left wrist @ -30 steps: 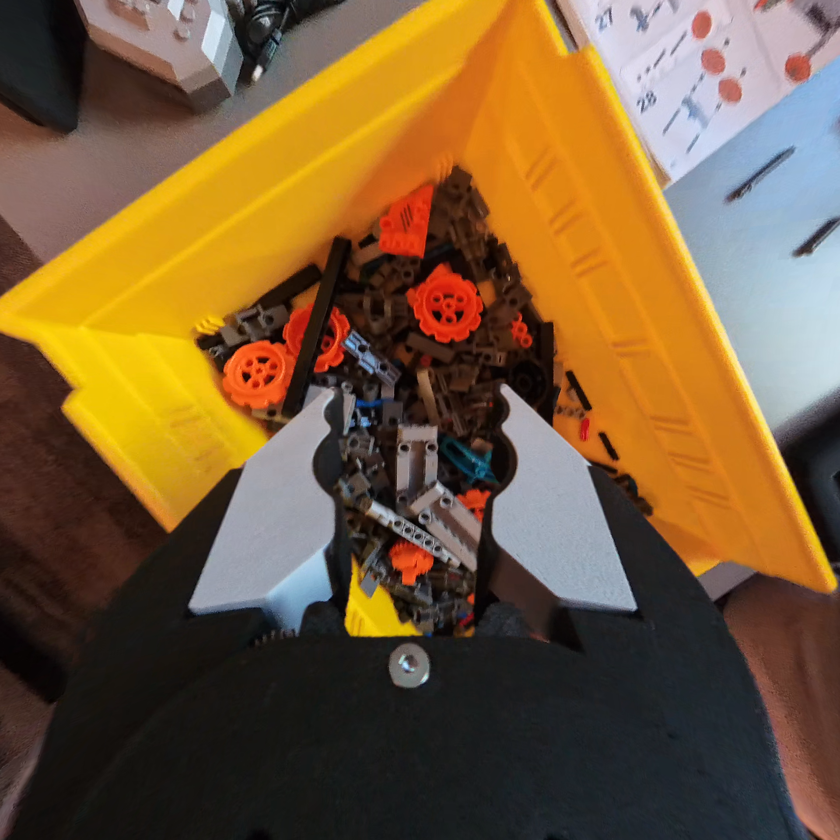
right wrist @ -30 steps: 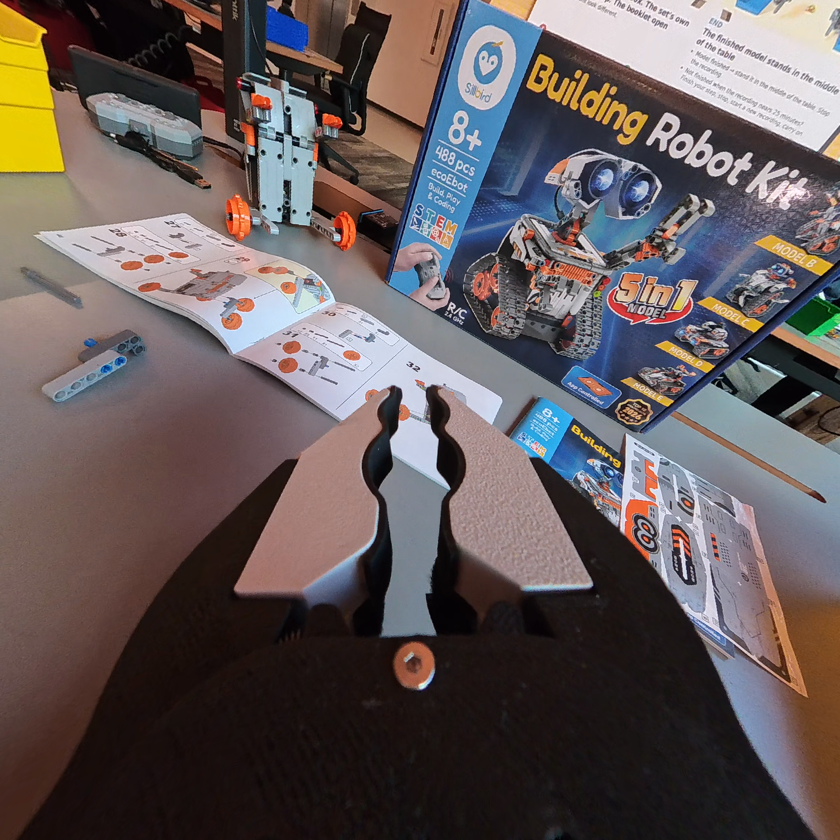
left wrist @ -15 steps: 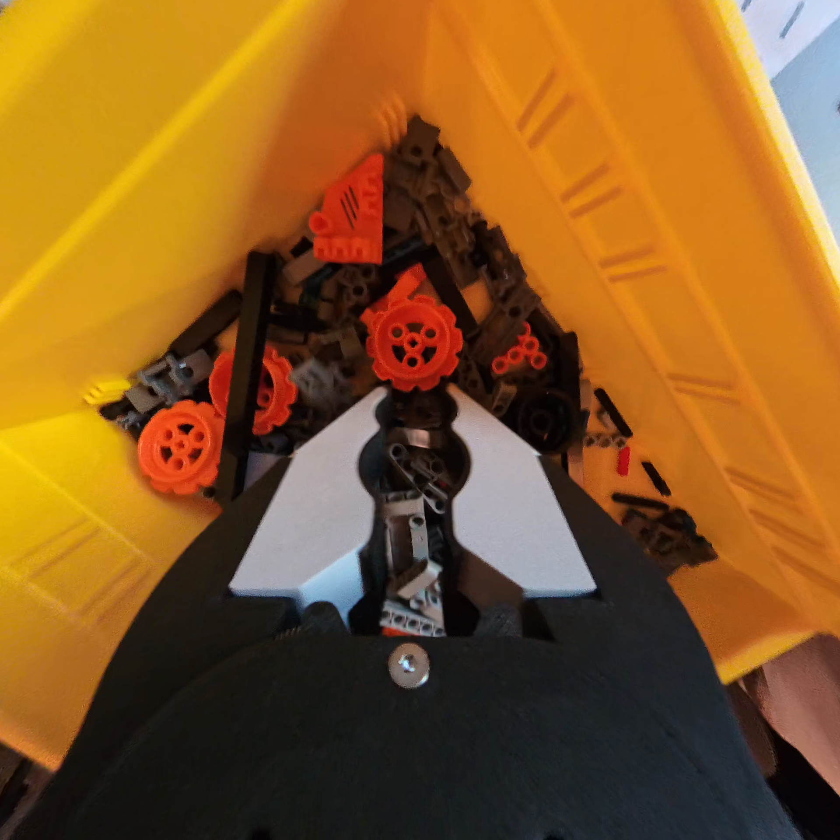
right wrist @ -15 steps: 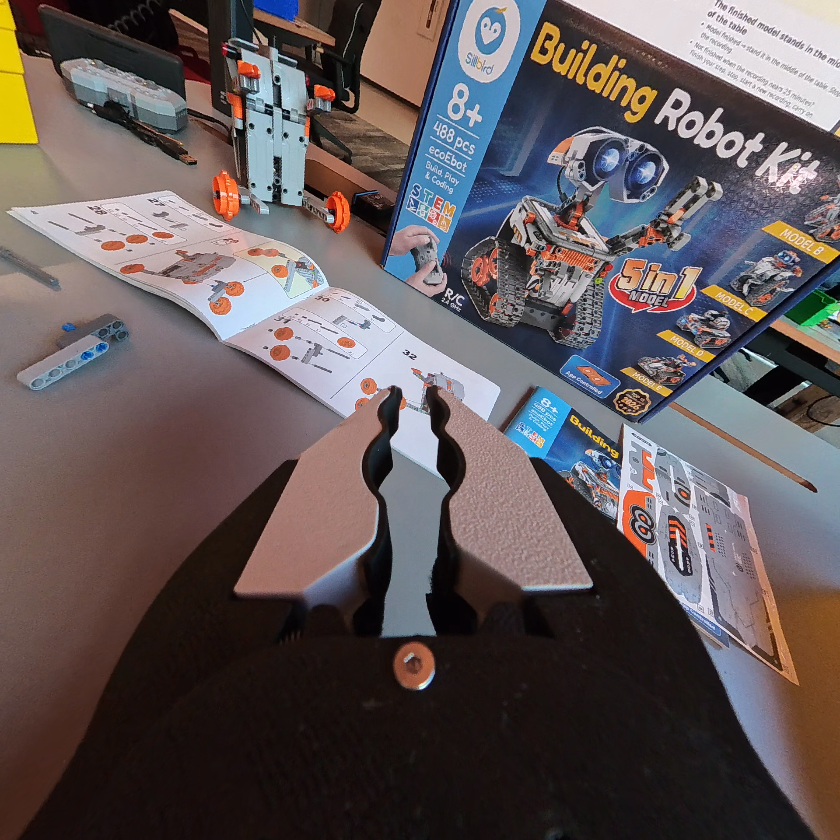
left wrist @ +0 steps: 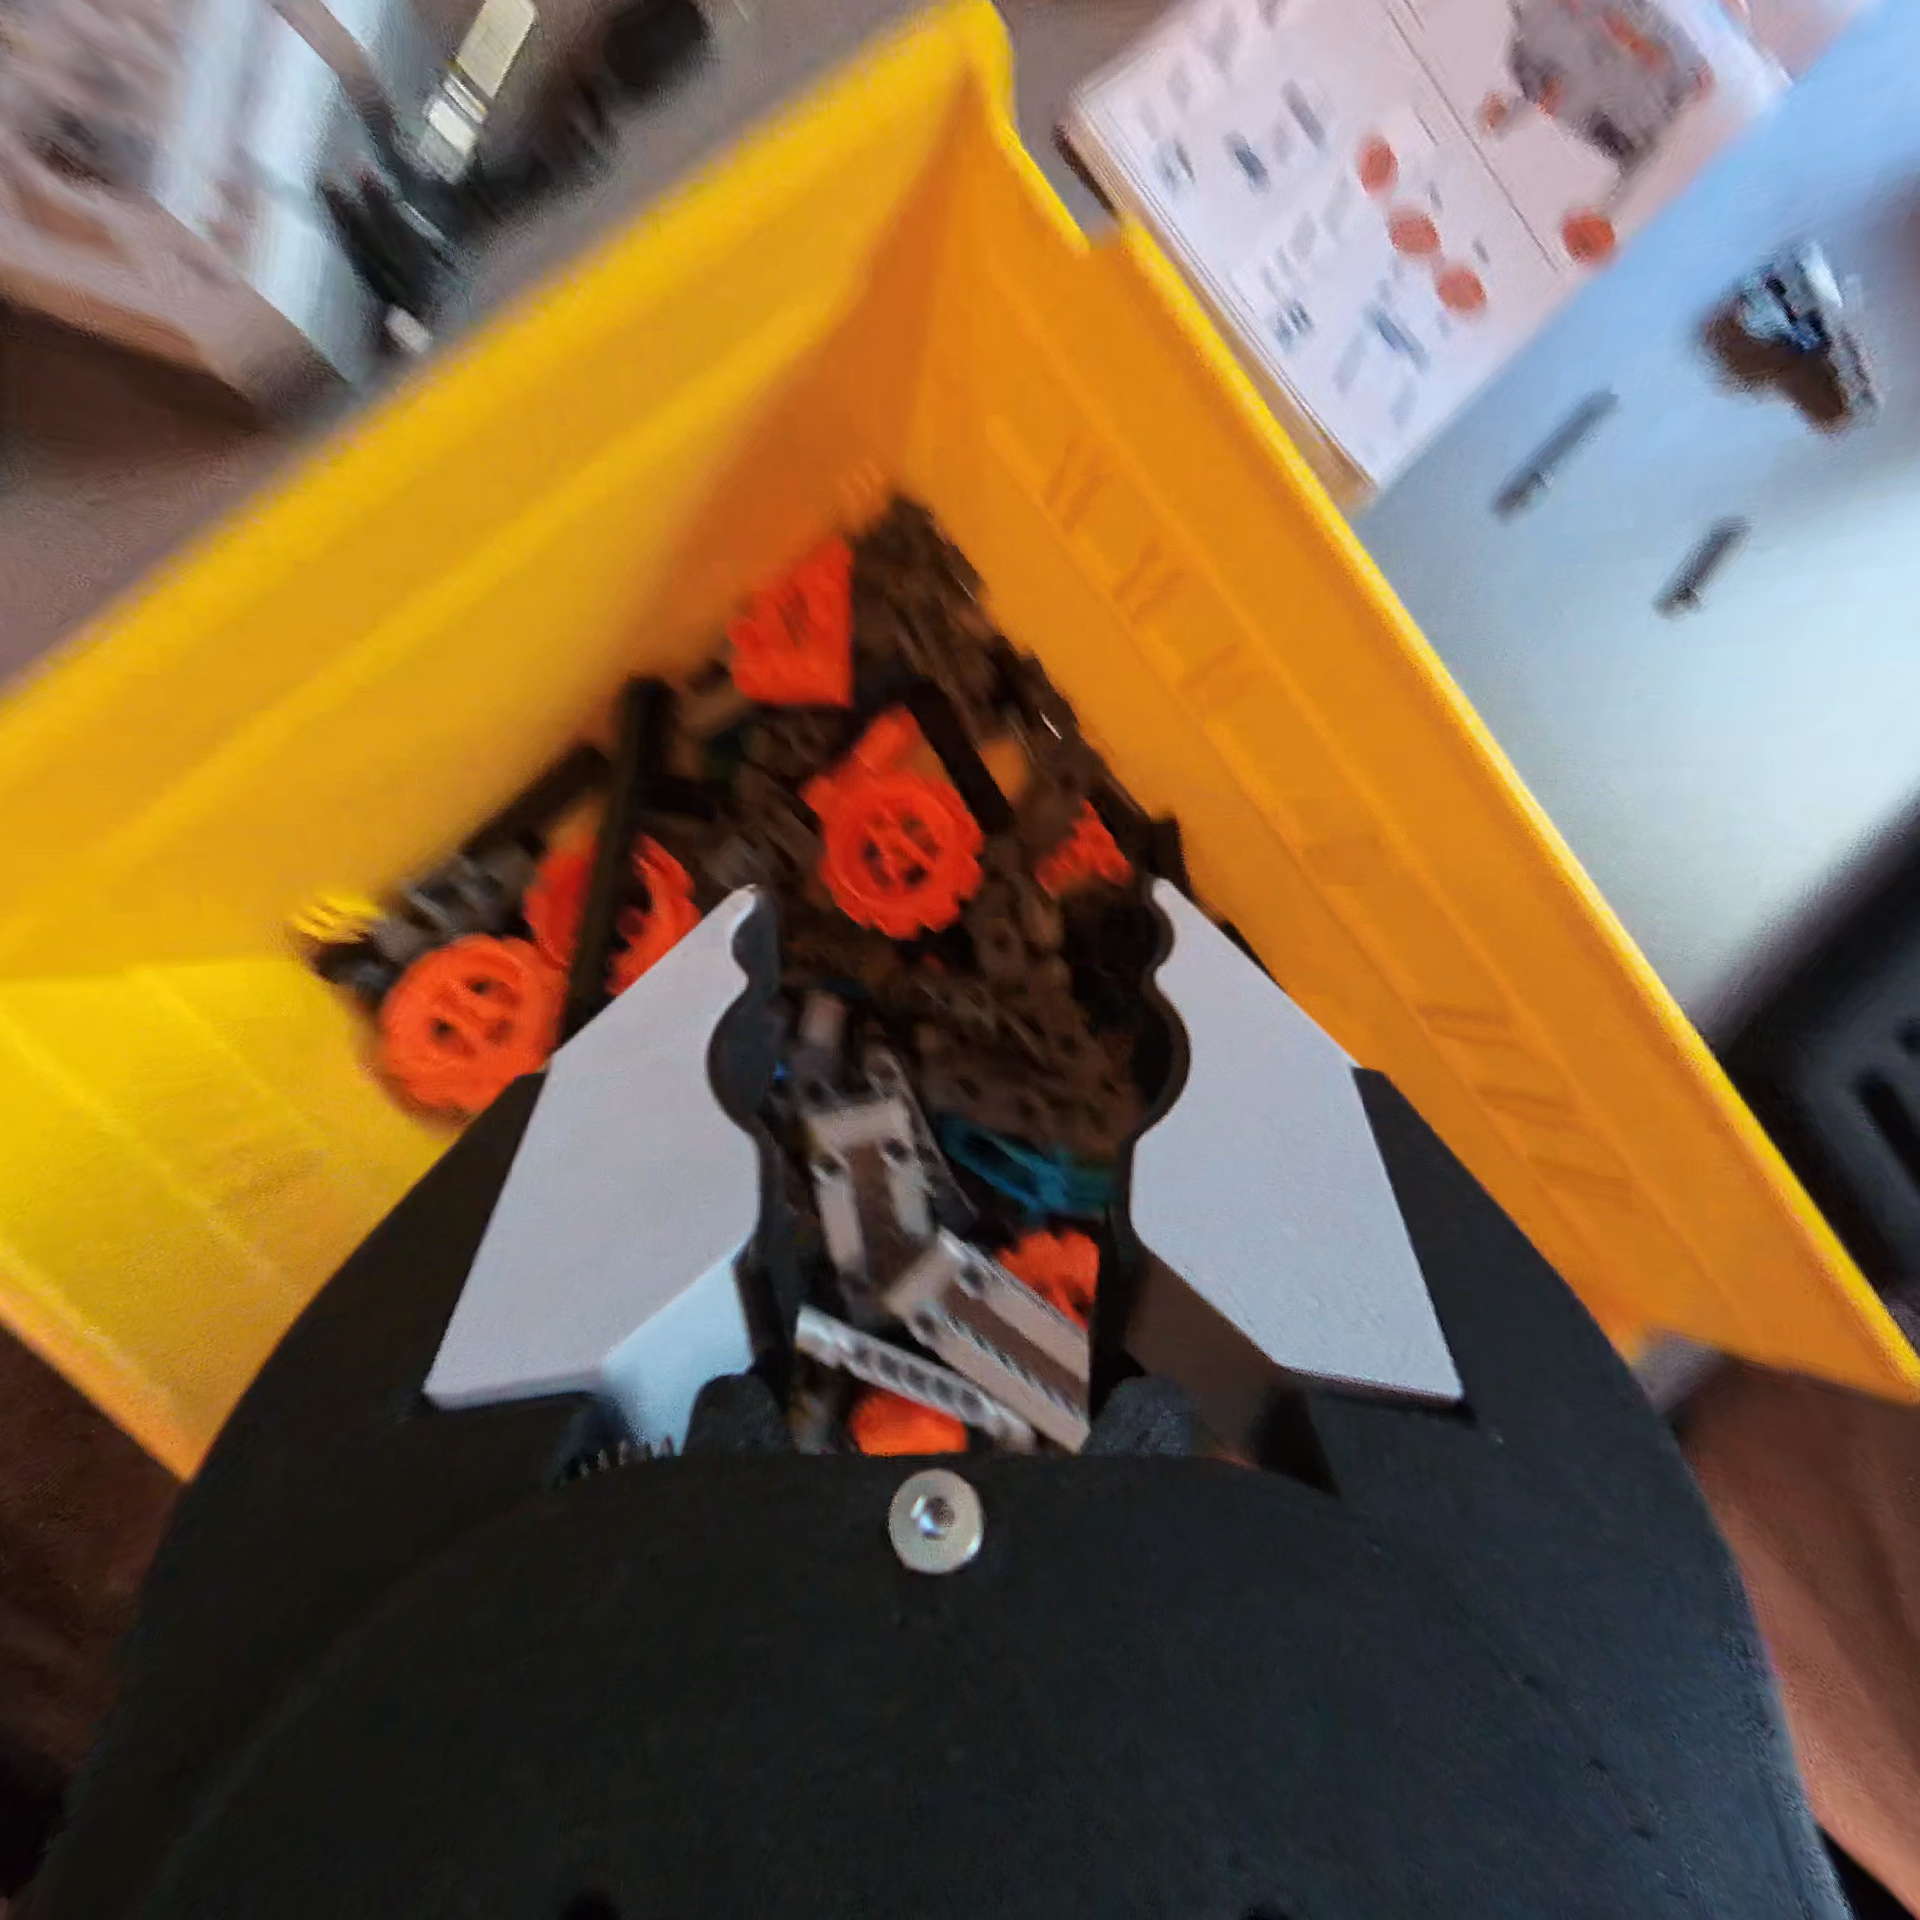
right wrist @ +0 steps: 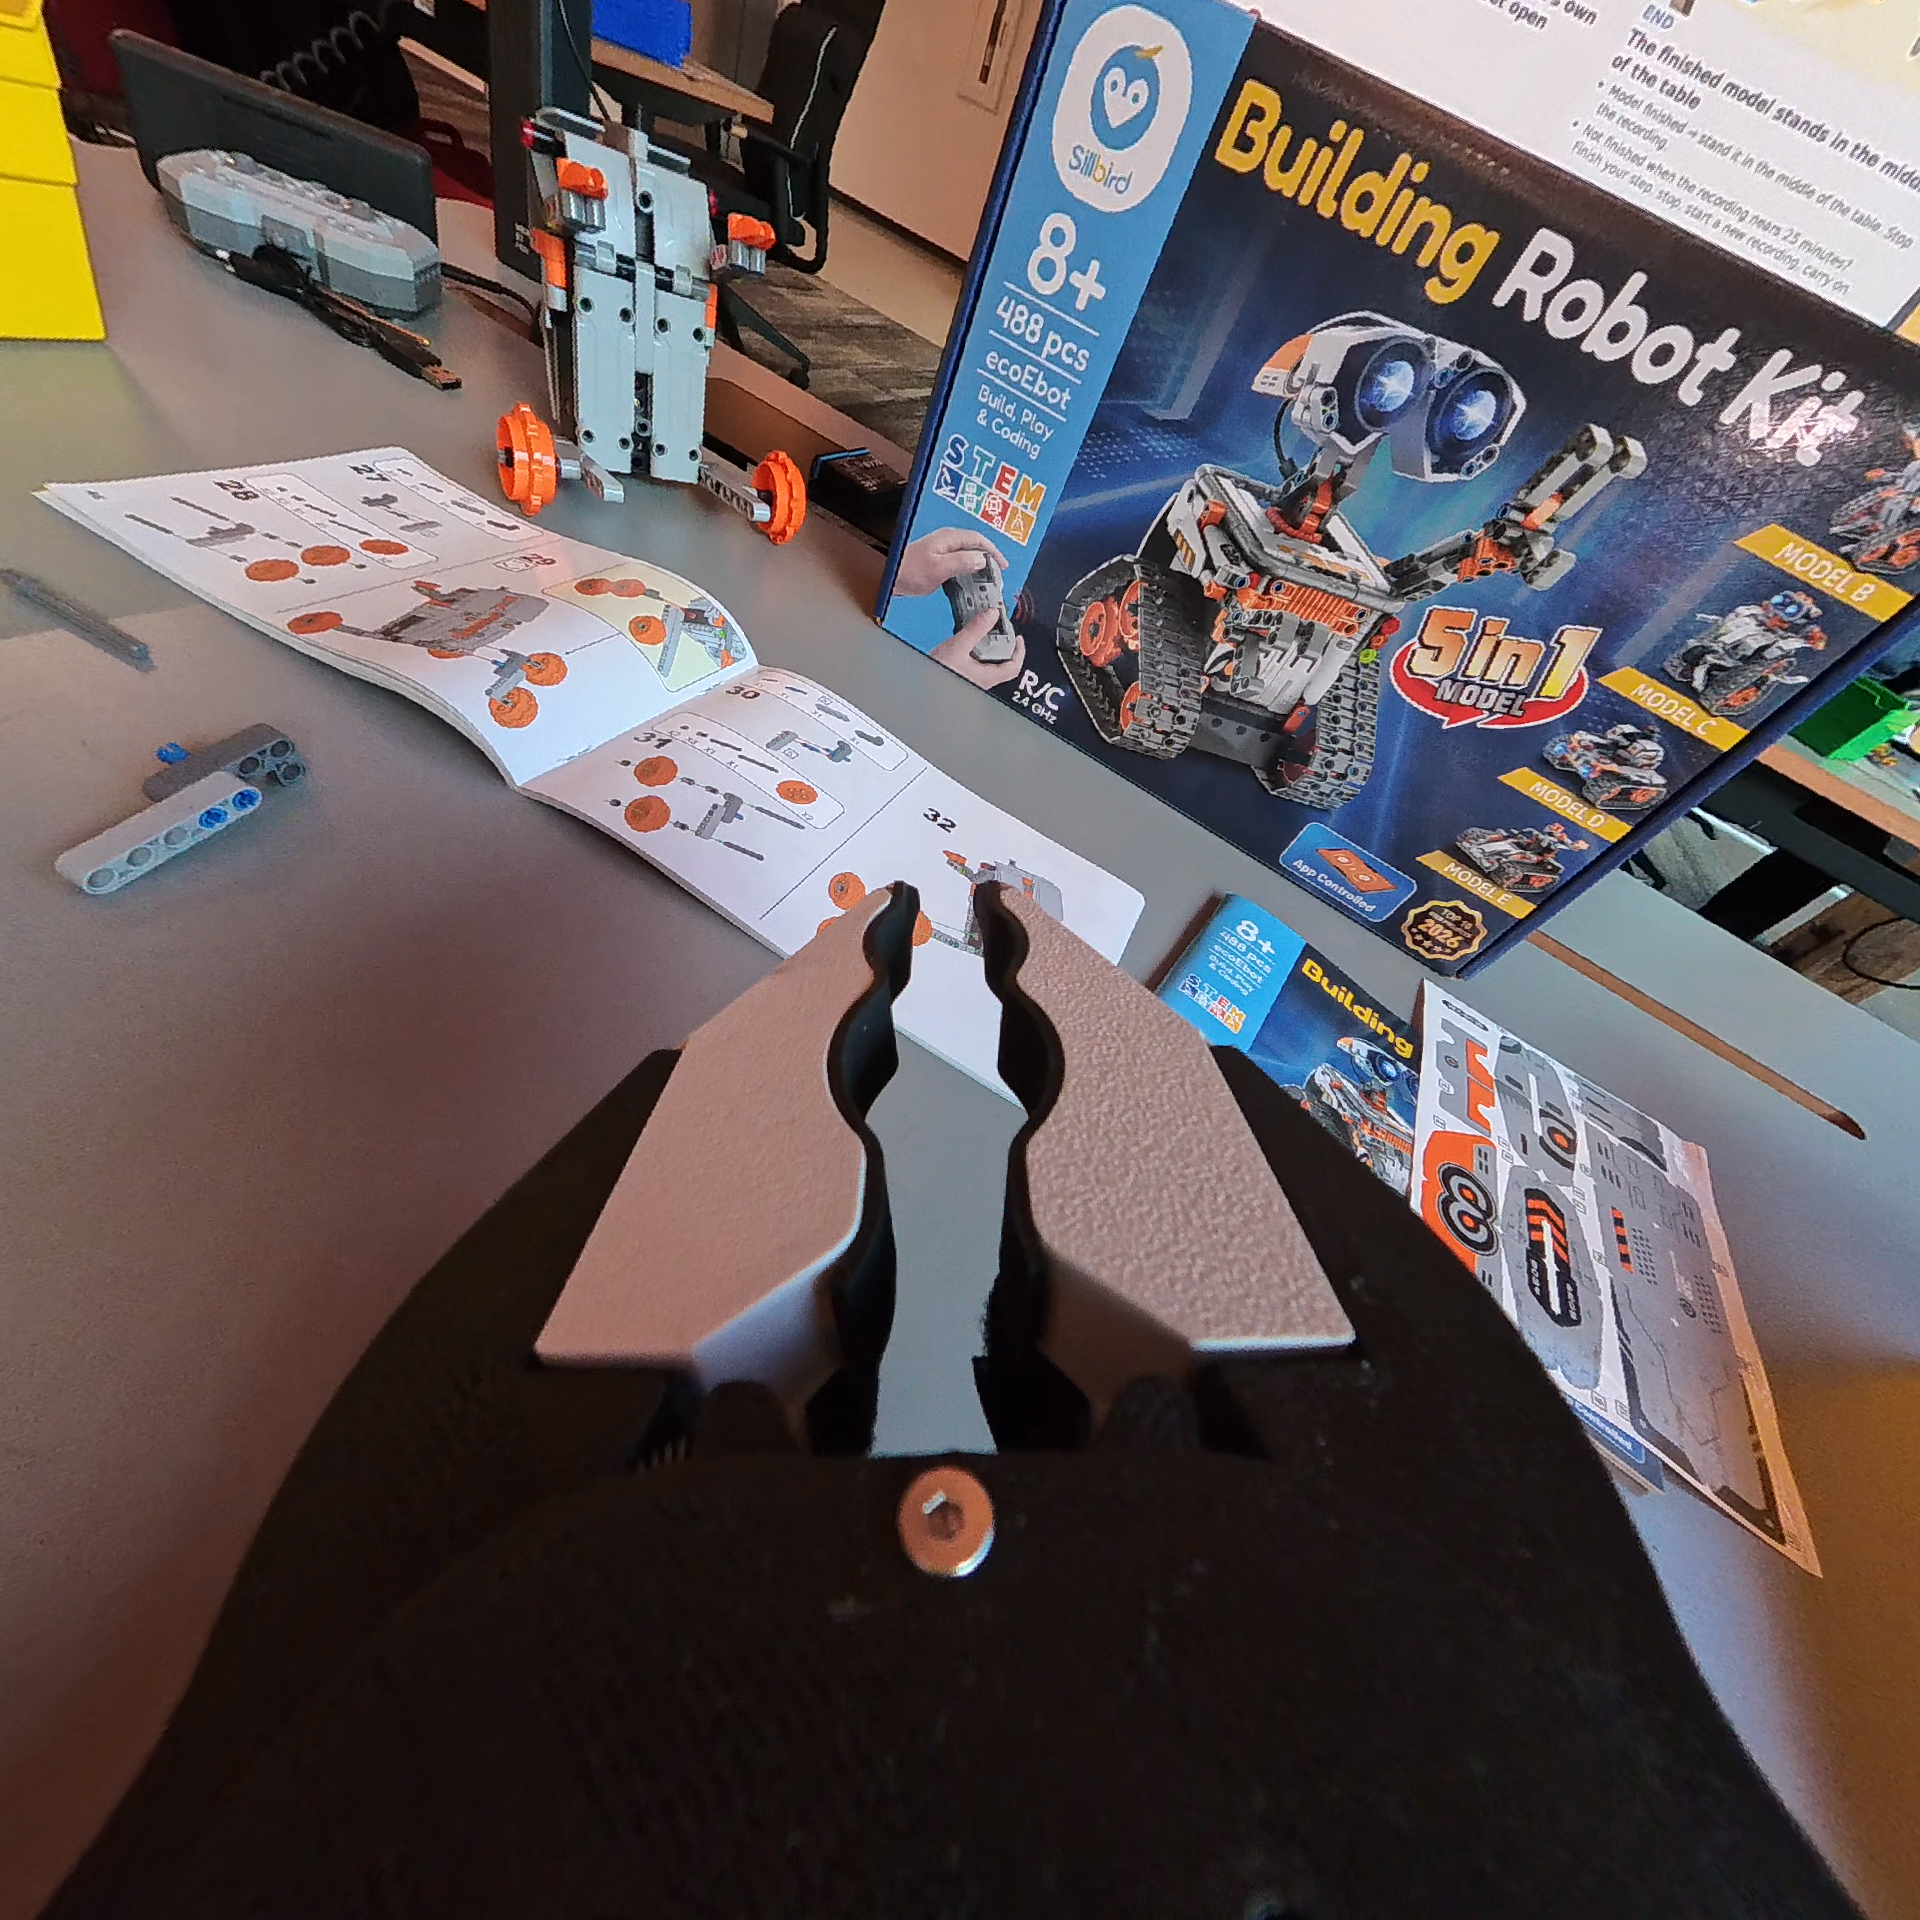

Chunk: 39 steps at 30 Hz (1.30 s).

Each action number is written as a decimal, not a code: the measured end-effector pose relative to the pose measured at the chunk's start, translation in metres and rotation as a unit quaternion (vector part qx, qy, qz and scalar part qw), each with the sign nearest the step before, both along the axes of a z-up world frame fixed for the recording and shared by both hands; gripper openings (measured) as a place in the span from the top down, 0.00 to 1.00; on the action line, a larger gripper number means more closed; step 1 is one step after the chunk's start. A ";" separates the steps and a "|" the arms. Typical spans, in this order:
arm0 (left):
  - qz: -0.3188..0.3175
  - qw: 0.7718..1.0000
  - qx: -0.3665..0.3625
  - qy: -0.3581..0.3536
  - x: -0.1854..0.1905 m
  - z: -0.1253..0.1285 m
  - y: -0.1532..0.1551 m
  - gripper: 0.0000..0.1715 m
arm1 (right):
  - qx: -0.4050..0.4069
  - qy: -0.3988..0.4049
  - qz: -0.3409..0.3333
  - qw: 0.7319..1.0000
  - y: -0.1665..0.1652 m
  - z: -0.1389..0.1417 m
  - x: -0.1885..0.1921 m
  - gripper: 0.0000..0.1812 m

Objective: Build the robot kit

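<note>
Bricks [left wrist: 914,1039] fill our yellow bin [left wrist: 520,540]; left gripper [left wrist: 951,914] gapes wide above them, twelve o'clock. Right gripper [right wrist: 940,894] sits narrow, empty. Loose pieces could slip.

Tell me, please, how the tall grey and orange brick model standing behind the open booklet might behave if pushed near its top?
The tall grey and orange brick model is narrow and upright, so it would probably tip. Its orange wheels sit low at either side, so it might roll instead. Being press-fit bricks, parts could pop off.
</note>
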<state>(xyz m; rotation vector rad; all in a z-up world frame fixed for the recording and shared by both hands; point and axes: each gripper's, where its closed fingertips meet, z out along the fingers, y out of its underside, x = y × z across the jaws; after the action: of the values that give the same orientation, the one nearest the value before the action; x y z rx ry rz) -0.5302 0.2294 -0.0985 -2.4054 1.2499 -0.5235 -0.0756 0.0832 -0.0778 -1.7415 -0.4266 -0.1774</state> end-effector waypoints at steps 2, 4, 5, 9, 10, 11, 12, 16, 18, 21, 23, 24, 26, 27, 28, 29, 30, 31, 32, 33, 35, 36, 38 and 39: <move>0.011 0.999 0.051 -0.011 0.009 -0.002 0.029 0.65 | -0.005 -0.003 -0.001 1.000 0.001 -0.002 0.001 0.94; -0.014 0.997 0.068 -0.021 0.022 -0.011 0.038 0.78 | -0.003 -0.003 -0.005 1.000 0.002 -0.001 0.003 0.94; -0.036 0.997 0.072 -0.019 0.027 -0.016 0.039 0.84 | -0.002 -0.001 -0.006 1.000 0.001 0.000 0.003 0.94; -0.084 0.988 0.117 0.053 0.026 -0.038 0.052 0.79 | 0.010 -0.003 -0.011 1.000 -0.003 0.004 0.005 0.94; -0.083 0.989 0.109 0.059 0.027 -0.042 0.052 0.78 | 0.009 0.002 -0.013 1.000 -0.002 0.004 0.006 0.94; -0.080 0.990 0.096 0.062 0.028 -0.045 0.051 0.72 | 0.006 0.008 -0.012 1.000 -0.001 0.003 0.007 0.94; -0.079 0.991 0.080 0.066 0.029 -0.048 0.050 0.67 | 0.003 0.011 -0.012 1.000 -0.001 0.002 0.007 0.94; -0.078 0.992 0.048 0.087 0.028 -0.058 0.048 0.63 | 0.004 -0.007 -0.005 1.000 -0.001 0.003 0.003 0.94; -0.061 0.994 0.020 0.090 0.027 -0.059 0.046 0.66 | 0.004 -0.016 -0.004 1.000 -0.002 0.004 0.002 0.94; -0.071 0.990 0.010 0.120 0.013 -0.055 0.041 0.98 | 0.004 -0.016 -0.005 1.000 -0.002 0.003 0.002 0.94; -0.079 0.988 -0.041 0.128 0.002 -0.056 0.019 0.99 | 0.002 -0.011 -0.002 1.000 -0.001 0.002 0.002 0.94; -0.070 0.988 -0.067 0.124 -0.003 -0.056 0.008 0.99 | 0.001 -0.010 0.000 1.000 -0.001 0.002 0.001 0.94; -0.074 0.985 -0.125 0.090 -0.006 -0.053 -0.023 1.00 | 0.002 -0.013 0.004 1.000 -0.001 0.003 -0.001 0.94; -0.077 0.983 -0.148 0.079 -0.008 -0.051 -0.037 1.00 | 0.002 -0.015 0.005 1.000 -0.001 0.003 -0.002 0.94; -0.076 0.981 -0.164 0.076 -0.013 -0.051 -0.048 1.00 | 0.000 -0.017 0.006 1.000 -0.001 0.002 -0.002 0.94; -0.078 0.978 -0.181 0.075 -0.017 -0.051 -0.060 1.00 | -0.002 -0.019 0.006 1.000 -0.001 0.002 -0.003 0.94; -0.083 0.975 -0.197 0.068 -0.018 -0.051 -0.073 0.98 | -0.003 -0.023 0.006 1.000 -0.001 0.001 -0.003 0.94; -0.086 0.972 -0.211 0.057 -0.019 -0.050 -0.084 0.96 | -0.002 -0.027 0.005 1.000 -0.001 0.002 -0.003 0.94; -0.086 0.970 -0.220 0.050 -0.020 -0.049 -0.093 0.95 | -0.001 -0.031 0.003 1.000 -0.002 0.002 -0.003 0.94; -0.082 0.971 -0.219 0.040 -0.020 -0.046 -0.097 0.93 | 0.000 -0.033 0.002 0.999 -0.002 0.003 -0.003 0.94; -0.073 0.979 -0.190 0.029 -0.023 -0.036 -0.096 0.88 | 0.002 -0.034 0.000 0.999 -0.002 0.003 -0.002 0.94; -0.067 0.984 -0.160 0.027 -0.025 -0.029 -0.090 0.85 | 0.002 -0.032 -0.002 0.999 -0.002 0.003 -0.001 0.94; -0.051 0.995 -0.088 0.023 -0.031 -0.013 -0.073 0.76 | 0.002 -0.028 -0.003 1.000 -0.002 0.003 0.000 0.94; -0.043 0.997 -0.062 0.023 -0.035 -0.006 -0.067 0.72 | 0.002 -0.027 -0.004 1.000 -0.002 0.003 0.000 0.94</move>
<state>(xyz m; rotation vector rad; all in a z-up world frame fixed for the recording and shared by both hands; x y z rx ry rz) -0.5653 0.1628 -0.1044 -2.4865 1.3845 -0.5888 -0.0752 0.0816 -0.0746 -1.7375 -0.4591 -0.2318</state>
